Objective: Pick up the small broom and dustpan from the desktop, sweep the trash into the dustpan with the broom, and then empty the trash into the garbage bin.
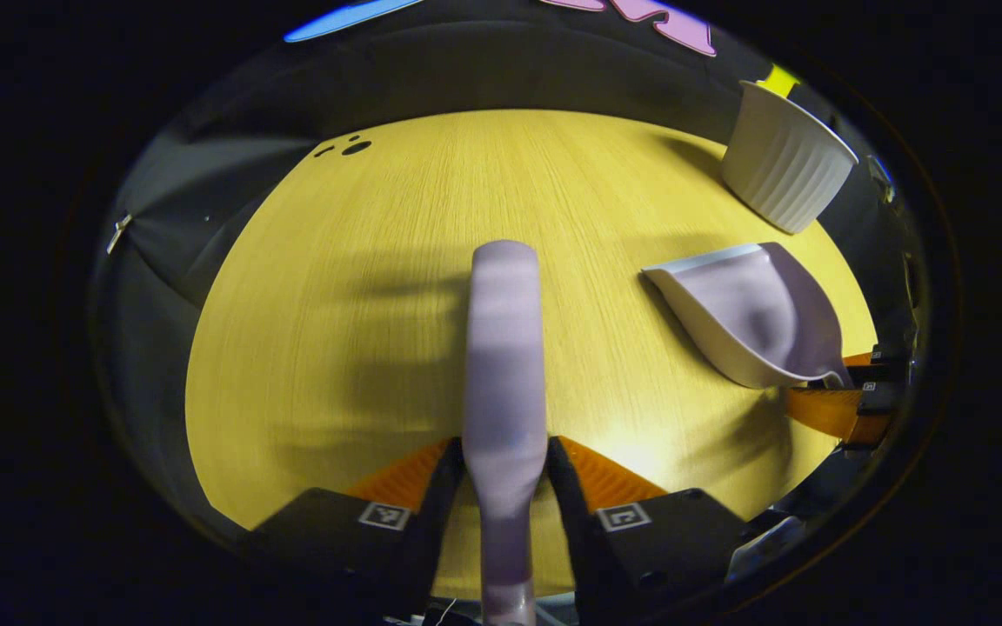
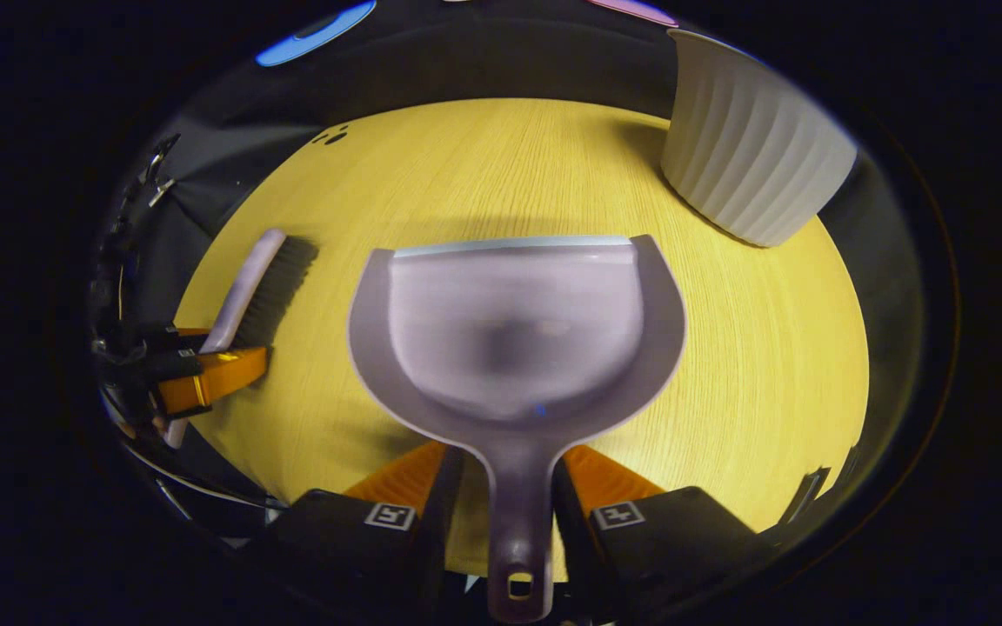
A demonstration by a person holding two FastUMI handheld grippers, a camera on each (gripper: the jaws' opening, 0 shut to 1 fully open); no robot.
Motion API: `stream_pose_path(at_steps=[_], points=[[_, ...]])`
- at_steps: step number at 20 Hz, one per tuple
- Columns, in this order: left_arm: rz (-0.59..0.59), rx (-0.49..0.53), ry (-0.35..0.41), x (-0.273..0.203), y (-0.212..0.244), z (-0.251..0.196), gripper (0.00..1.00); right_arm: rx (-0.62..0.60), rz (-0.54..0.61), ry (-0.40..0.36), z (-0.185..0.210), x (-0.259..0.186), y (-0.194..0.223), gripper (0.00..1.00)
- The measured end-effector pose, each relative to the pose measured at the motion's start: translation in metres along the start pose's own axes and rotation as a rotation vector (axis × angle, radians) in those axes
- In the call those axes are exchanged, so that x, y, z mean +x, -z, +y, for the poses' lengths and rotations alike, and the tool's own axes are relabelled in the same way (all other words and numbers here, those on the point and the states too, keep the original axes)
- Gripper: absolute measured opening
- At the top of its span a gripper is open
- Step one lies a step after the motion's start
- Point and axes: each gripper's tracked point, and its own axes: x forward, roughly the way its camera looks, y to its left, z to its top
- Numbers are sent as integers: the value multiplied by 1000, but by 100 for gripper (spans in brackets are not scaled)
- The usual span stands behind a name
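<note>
- In the left gripper view, the left gripper (image 1: 505, 474) sits at the bottom of the picture, its two fingers pinching the handle of a small broom (image 1: 505, 365) from both sides.
- The broom's pale lilac back runs straight away from the camera over a yellow wooden table (image 1: 336, 348). Its bristles are hidden from this angle.
- To the right in the same view, a pale lilac dustpan (image 1: 749, 317) is tilted above the table with its open mouth turned to the left.
- The right gripper (image 1: 853, 396) shows at the dustpan's near right end, by the handle.
- A white ribbed bin (image 1: 784, 161) stands near the table's far right edge, just beyond the dustpan.
- In the right gripper view, the right gripper (image 2: 518, 487) closes on the dustpan's (image 2: 518, 339) narrow handle, one finger pressed on each side.
- The dustpan's scoop spreads out ahead of the camera, its straight front lip on the far side. I cannot tell whether that lip touches the table (image 2: 771, 365).
- The bin (image 2: 749, 152) rises at the upper right, near the dustpan's far right corner but apart from it.
- At the left, the broom (image 2: 257, 287) shows side-on with dark bristles, held by the left gripper (image 2: 205, 378).
</note>
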Motion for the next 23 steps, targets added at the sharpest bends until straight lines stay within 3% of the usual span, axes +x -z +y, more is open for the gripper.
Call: stream_pose_path(at_steps=[2, 3, 9, 11, 13, 15, 17, 20, 23], points=[[-36, -5, 9, -11, -2, -3, 99, 21, -39, -2, 1, -3, -10, 85], [-61, -10, 8, -20, -6, -5, 98, 20, -65, 1, 0, -13, -12, 100], [-355, -80, -5, -104, -36, -23, 96, 11, -338, 23, -6, -66, -66, 99], [-480, -74, -37, -140, -55, -23, 96, 9, -459, 18, -9, -95, -93, 100], [-639, -78, -118, -177, -80, -14, 96, -10, -558, -14, -2, -127, -114, 100], [-741, -77, -105, -222, -100, -27, 95, -39, -662, -14, 0, -164, -128, 99], [-787, -62, -78, -254, -109, -43, 95, -96, -740, -6, 2, -189, -132, 99], [-811, -36, -15, -262, -117, -64, 96, -171, -800, -42, 15, -208, -120, 99], [-766, -8, 48, -253, -110, -90, 96, -150, -768, -57, 15, -204, -105, 98]])
